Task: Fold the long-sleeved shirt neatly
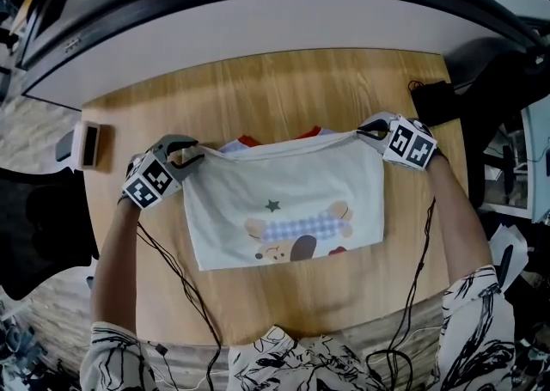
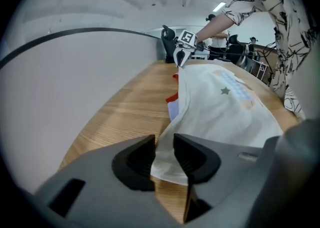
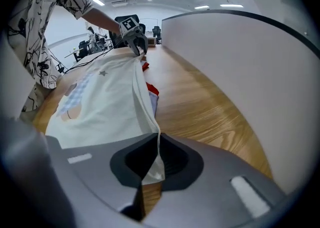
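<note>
— Left tool [image 1: 189, 157] and right tool [image 1: 371, 129]: what state is each in?

— Both are closed on the shirt [image 1: 292, 209]. Each gripper view shows pale cloth pinched between that tool's pads: the right pads nearly meet on a thin edge, and the left pads stand slightly apart on a thicker bunch.

— Where does the shirt lie?

— On the desk [image 1: 258, 88], between the tools, as a rough rectangle with its print facing up. The tools hold its two far corners, and the far edge runs taut from one to the other. The near edge rests on the wood, close to the person.

— What shows beyond the far edge?

— Red cloth [image 1: 247, 139] with a strip of pale blue beside it, under the white layer. It cannot be told whether this is part of the shirt.

— What could go wrong from here?

— Three faults seem likely.
1. **Slip:** each grip sits at the very corner, so stretching the edge harder could pull the cloth out of the pads.
2. **Skew:** if one tool travels faster or further than the other, the crease would run crooked.
3. **Drag:** the lower layers are not held, so they may shift with the top layer and leave the red cloth sticking out of the finished fold.
</note>
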`<state>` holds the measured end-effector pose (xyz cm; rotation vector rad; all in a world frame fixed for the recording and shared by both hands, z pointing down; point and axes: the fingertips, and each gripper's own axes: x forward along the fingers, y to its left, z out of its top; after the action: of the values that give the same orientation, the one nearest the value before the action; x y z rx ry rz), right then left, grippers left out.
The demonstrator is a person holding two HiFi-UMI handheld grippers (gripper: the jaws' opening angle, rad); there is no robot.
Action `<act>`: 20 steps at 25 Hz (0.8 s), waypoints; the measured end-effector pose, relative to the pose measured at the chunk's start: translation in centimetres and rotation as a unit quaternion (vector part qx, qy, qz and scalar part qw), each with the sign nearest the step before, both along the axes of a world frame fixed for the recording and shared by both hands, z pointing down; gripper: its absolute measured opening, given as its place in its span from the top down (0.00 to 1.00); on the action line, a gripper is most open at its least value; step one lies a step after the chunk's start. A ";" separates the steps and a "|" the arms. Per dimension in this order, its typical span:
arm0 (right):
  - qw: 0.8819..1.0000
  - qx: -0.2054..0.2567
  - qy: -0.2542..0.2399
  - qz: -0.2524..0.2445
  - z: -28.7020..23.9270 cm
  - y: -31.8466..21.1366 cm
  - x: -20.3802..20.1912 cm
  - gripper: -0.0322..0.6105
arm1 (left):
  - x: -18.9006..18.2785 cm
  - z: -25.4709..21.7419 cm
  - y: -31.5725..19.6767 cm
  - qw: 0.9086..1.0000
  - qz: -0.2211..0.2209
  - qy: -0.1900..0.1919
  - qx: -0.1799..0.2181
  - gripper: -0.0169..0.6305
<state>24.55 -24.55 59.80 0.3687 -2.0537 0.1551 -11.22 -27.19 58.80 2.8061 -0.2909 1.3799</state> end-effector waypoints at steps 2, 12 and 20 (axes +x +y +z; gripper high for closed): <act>1.000 -0.010 -0.002 0.014 0.2 -0.4 0.0 0.91 | -0.1 0.5 -0.6 1.000 -0.009 -0.010 -0.011 0.86; 0.989 -0.077 -0.014 0.125 1.2 -1.3 1.0 0.91 | -1.5 1.8 -1.9 0.980 -0.134 0.016 -0.143 0.93; 0.983 0.012 -0.048 0.174 -2.1 -1.6 1.3 0.61 | -1.5 -1.4 -1.3 0.981 -0.164 0.064 -0.086 0.57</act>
<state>25.81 -26.15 57.67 0.7477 -2.0726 0.3672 -12.72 -28.49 57.40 2.5461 -0.5710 1.0924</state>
